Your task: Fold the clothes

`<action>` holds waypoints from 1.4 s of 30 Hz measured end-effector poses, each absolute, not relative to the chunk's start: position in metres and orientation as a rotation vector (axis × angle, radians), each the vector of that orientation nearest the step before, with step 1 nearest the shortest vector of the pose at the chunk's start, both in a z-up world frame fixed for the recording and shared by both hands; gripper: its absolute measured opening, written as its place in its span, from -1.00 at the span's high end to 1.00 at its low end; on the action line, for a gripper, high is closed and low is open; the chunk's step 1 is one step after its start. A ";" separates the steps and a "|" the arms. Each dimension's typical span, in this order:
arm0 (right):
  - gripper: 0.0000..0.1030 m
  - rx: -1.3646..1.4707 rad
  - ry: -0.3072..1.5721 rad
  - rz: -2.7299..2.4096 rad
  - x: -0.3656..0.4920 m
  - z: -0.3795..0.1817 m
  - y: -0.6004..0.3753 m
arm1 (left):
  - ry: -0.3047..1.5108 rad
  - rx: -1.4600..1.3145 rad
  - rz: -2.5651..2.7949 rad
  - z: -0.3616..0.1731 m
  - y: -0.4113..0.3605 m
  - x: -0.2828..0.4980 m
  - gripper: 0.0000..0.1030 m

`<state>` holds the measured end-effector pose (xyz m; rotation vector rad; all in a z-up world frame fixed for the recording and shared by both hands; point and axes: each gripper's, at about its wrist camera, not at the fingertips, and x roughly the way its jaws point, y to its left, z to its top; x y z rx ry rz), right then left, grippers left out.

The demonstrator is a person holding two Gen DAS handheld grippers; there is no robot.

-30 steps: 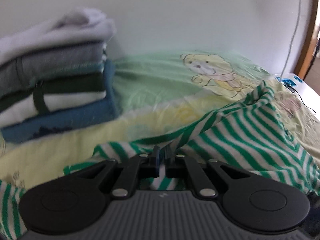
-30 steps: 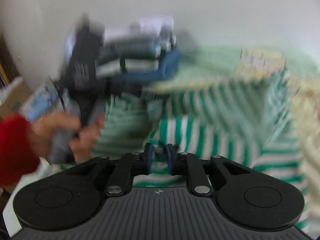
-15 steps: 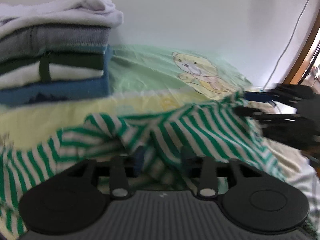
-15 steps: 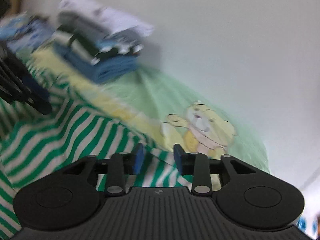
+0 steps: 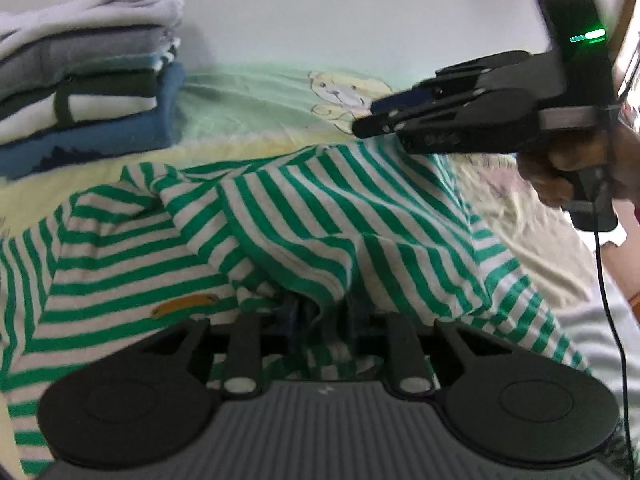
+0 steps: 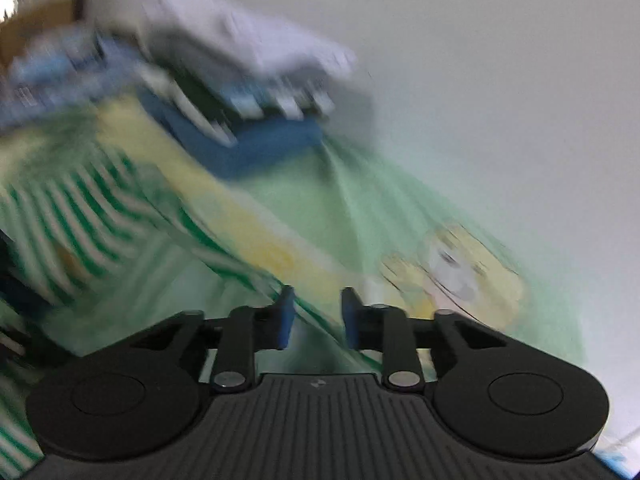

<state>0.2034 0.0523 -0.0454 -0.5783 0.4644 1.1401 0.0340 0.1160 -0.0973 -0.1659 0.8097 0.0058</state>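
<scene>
On a pale green and yellow bedsheet (image 5: 248, 104) printed with a cartoon bear (image 5: 340, 92), a green-and-white striped shirt (image 5: 280, 224) is spread in loose folds, its near edge draped over the parted fingers of the left gripper (image 5: 320, 312), though whether cloth is pinched cannot be told. Beyond the shirt's far edge, the right gripper (image 6: 316, 316) is held by a hand (image 5: 568, 168) with its fingers apart and nothing between them. A stack of folded clothes (image 5: 84, 80) is seen against the white wall (image 5: 320, 12).

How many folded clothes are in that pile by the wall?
About 5, stacked in the pile: white on top, then grey, a dark green striped one, a white one with a green band, and blue at the bottom. Thin ones between may be hidden.
</scene>
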 end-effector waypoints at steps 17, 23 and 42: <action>0.97 -0.461 0.562 1.318 0.183 -0.046 0.103 | 0.723 -0.140 0.032 -0.084 0.112 0.019 0.94; 0.98 -0.318 0.559 1.334 0.186 -0.029 0.114 | 0.659 -0.173 0.108 -0.065 0.125 0.003 0.95; 0.75 -0.215 0.582 1.094 0.203 -0.035 0.065 | 0.777 -0.242 0.170 -0.107 0.158 0.002 0.94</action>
